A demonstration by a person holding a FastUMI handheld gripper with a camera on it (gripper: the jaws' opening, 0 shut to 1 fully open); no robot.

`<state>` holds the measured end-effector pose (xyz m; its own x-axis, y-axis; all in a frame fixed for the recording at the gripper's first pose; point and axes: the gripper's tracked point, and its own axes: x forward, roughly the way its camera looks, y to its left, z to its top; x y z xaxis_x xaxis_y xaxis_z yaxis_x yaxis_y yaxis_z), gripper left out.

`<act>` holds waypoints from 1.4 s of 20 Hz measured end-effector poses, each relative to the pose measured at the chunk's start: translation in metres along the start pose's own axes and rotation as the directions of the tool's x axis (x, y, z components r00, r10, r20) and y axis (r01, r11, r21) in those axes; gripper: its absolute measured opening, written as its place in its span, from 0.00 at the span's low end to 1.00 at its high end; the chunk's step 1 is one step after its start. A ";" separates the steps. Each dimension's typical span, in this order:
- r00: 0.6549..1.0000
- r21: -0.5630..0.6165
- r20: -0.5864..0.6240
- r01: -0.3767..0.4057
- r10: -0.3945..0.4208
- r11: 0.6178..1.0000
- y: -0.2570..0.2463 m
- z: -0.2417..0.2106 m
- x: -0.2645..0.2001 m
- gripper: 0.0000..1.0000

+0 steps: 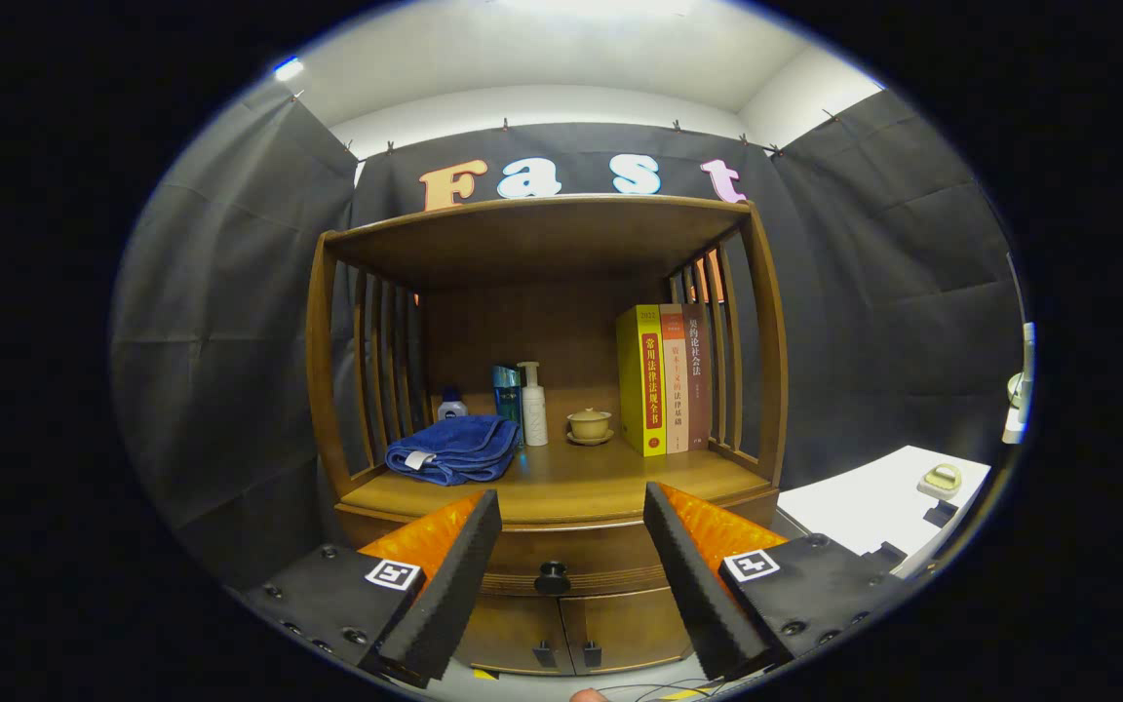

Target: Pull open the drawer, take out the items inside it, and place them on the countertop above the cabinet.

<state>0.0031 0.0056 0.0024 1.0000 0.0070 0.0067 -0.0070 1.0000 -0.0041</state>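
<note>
1. Gripper [571,512]: fingers stood wide apart and held nothing. The drawer front and its knob showed in the gap between them, farther off and untouched.
2. Cabinet [328,390]: wooden, with slatted sides and a flat top board over an open shelf space. It stood straight ahead of the fingers, against the black cloth wall.
3. Drawer [610,556]: sat closed under the countertop, with a dark round knob [552,577] at its middle. Its contents were hidden.
4. Doors [571,634]: two small doors lay below the drawer, each with a dark handle near the middle seam. Both were shut.
5. Countertop [600,478]: the wooden surface above the drawer carried every item listed below.
6. Towel [454,448]: blue, folded, with a white tag, and lay at the left of the countertop.
7. Jar [451,406]: small, with a dark cap, and stood behind the towel.
8. Box [507,392]: teal, upright, just beside the pump bottle.
9. Pump bottle [533,405]: white, upright, between the box and the cup.
10. Cup [589,425]: lidded, yellowish, on a saucer near the middle of the countertop.
11. Books [664,380]: three stood upright at the right, against the slats; one yellow, two darker.
12. Table [864,507]: white, to the right of the cabinet, with a small pale object [940,480] on it.
</note>
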 end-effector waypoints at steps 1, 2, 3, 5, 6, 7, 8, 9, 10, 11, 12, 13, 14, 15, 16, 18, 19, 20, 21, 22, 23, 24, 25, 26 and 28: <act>1.000 0.001 -0.001 -0.002 0.002 1.000 -0.001 -0.001 0.001 0.97; 1.000 0.003 -0.006 -0.002 0.002 1.000 -0.001 -0.002 0.001 0.97; 1.000 0.006 -0.007 -0.002 0.002 1.000 -0.002 -0.003 0.002 0.97; 1.000 0.004 -0.020 -0.001 0.001 1.000 -0.002 -0.010 0.004 0.97; 1.000 0.000 -0.028 0.000 0.000 1.000 -0.003 -0.014 0.006 0.97; 0.999 -0.002 -0.039 0.001 -0.001 1.000 -0.004 -0.020 0.008 0.97; 0.999 -0.005 -0.051 0.003 -0.003 1.000 -0.005 -0.027 0.011 0.97; 0.998 -0.007 -0.065 0.005 -0.005 1.000 -0.006 -0.035 0.015 0.97; 0.996 -0.009 -0.086 0.008 -0.009 1.000 -0.008 -0.044 0.020 0.97; 0.995 -0.008 -0.102 0.008 -0.009 1.000 -0.008 -0.054 0.023 0.97; 0.993 -0.009 -0.119 0.009 -0.010 1.000 -0.008 -0.064 0.028 0.97; 0.991 -0.012 -0.136 0.003 -0.005 1.000 -0.008 -0.074 0.034 0.97; 0.989 -0.019 -0.150 0.007 -0.010 1.000 -0.009 -0.083 0.038 0.97; 0.986 -0.023 -0.166 0.004 -0.008 1.000 -0.008 -0.092 0.043 0.97; 0.983 -0.022 -0.181 0.007 -0.011 1.000 -0.008 -0.102 0.050 0.97; 0.979 -0.020 -0.204 0.006 -0.010 1.000 -0.005 -0.120 0.062 0.98; 0.974 -0.022 -0.227 0.002 -0.007 1.000 -0.005 -0.133 0.070 0.98; 0.969 -0.025 -0.247 0.000 -0.006 1.000 -0.004 -0.142 0.073 0.98; 0.966 -0.026 -0.258 -0.003 -0.004 1.000 -0.002 -0.150 0.078 0.98; 0.964 -0.027 -0.266 -0.004 -0.004 1.000 -0.001 -0.155 0.083 0.98; 0.962 -0.025 -0.272 -0.002 -0.005 1.000 0.000 -0.161 0.086 0.98; 0.960 -0.021 -0.281 -0.006 0.000 1.000 0.001 -0.167 0.090 0.98; 0.957 -0.019 -0.291 -0.006 0.001 1.000 0.003 -0.172 0.093 0.98; 0.955 -0.018 -0.298 -0.006 0.000 1.000 0.003 -0.177 0.098 0.98; 0.951 -0.018 -0.308 -0.007 0.001 1.000 0.005 -0.184 0.107 0.98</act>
<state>0.1109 0.0109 -0.1809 0.9534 0.0066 -0.3017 -0.0138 0.9997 -0.0218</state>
